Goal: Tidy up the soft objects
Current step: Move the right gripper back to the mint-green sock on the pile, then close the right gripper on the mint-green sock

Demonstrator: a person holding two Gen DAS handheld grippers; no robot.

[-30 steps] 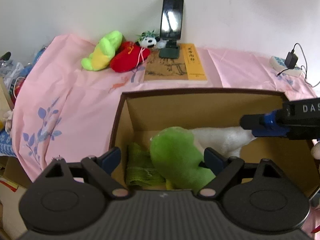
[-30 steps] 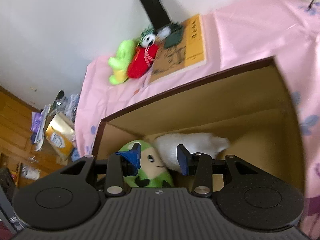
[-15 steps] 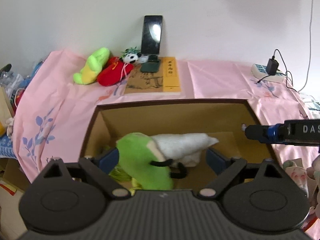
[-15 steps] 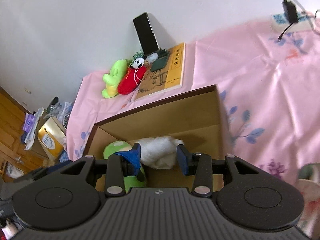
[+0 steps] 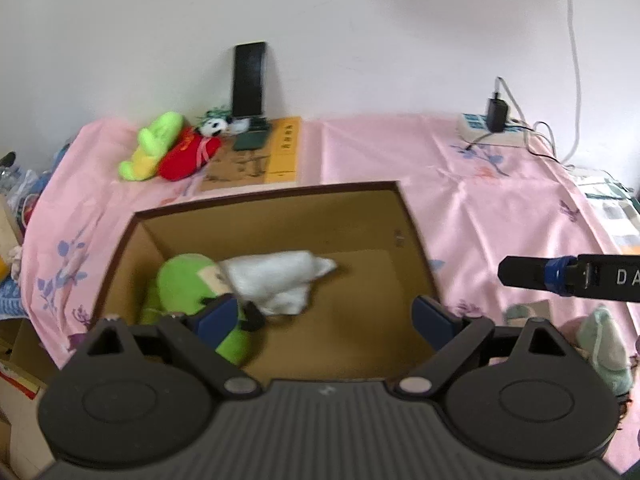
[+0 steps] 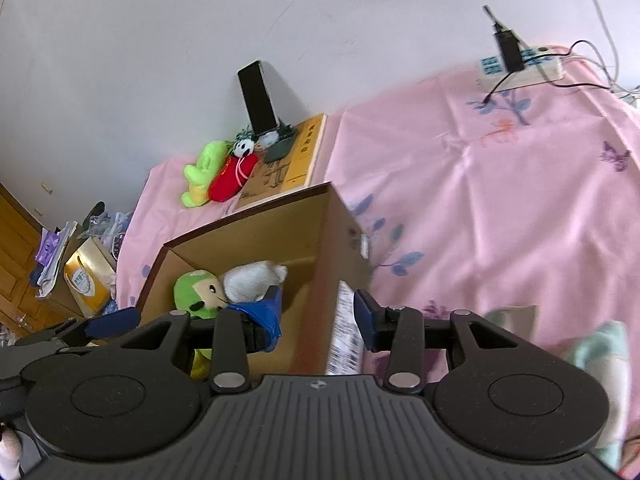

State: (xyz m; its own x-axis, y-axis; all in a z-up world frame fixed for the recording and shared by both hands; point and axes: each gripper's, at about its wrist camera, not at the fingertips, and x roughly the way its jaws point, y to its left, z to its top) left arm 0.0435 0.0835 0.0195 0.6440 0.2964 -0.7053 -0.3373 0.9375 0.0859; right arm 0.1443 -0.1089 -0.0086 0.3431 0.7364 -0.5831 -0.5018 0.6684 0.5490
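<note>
Nearest, the left claw [image 5: 326,316] hangs wide open and empty over the cardboard box [image 5: 280,216]; the right claw [image 6: 318,308] gapes empty above the box's right wall. Inside lie a green plush [image 5: 188,280] and white plush [image 5: 276,276], touching. Farther off, on the pink cloth [image 5: 400,152], rest a yellow-green toy [image 5: 150,146], a red toy [image 5: 186,154] and a small panda [image 5: 214,128].

A plain white wall [image 5: 360,32] backs the pink floral bedsheet [image 5: 460,184]; a wooden door [image 6: 16,248] stands at left.
</note>
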